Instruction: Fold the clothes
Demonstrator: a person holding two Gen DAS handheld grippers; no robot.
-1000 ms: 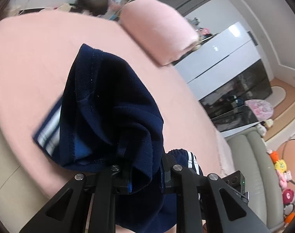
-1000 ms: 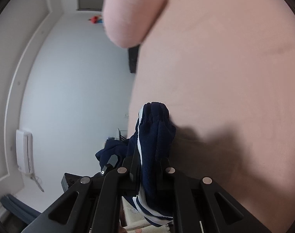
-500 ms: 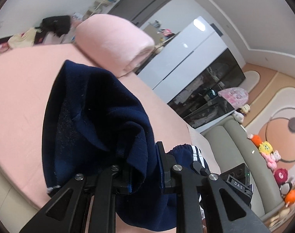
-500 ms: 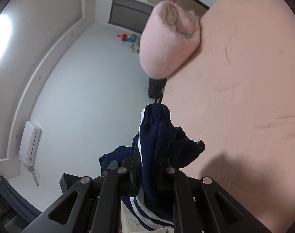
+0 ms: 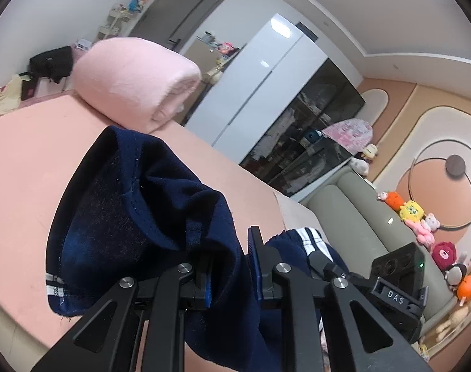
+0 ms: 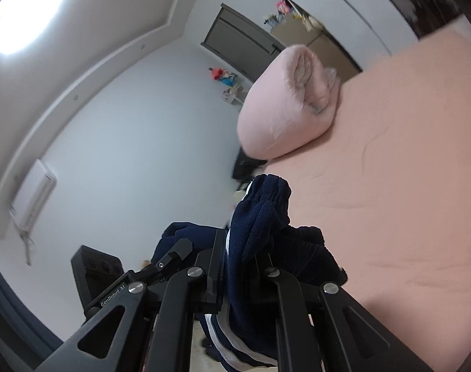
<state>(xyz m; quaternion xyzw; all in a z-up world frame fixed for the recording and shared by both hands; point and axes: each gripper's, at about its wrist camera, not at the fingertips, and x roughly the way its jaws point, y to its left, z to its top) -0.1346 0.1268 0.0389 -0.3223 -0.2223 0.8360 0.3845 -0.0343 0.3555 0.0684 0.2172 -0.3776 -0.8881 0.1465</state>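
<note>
Both tongs pinch what we carry: our left gripper (image 5: 229, 266) and right gripper (image 6: 238, 266) are clamped on the navy garment (image 5: 136, 204), which hangs bunched between them above the pink bed (image 5: 28, 155), near the rolled blanket (image 5: 136, 77); neither hand is clearly nearer

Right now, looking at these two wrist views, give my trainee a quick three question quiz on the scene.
1. True or false: both tongs are clamped on the navy garment.
2. What lies at the far end of the pink bed? A) a rolled pink blanket B) a laundry basket C) a folded shirt stack
3. Fill in: the garment's trim stripes are ____.

Key:
1. True: the left tongs and right tongs each pinch it.
2. A, the rolled pink blanket.
3. White.
</note>
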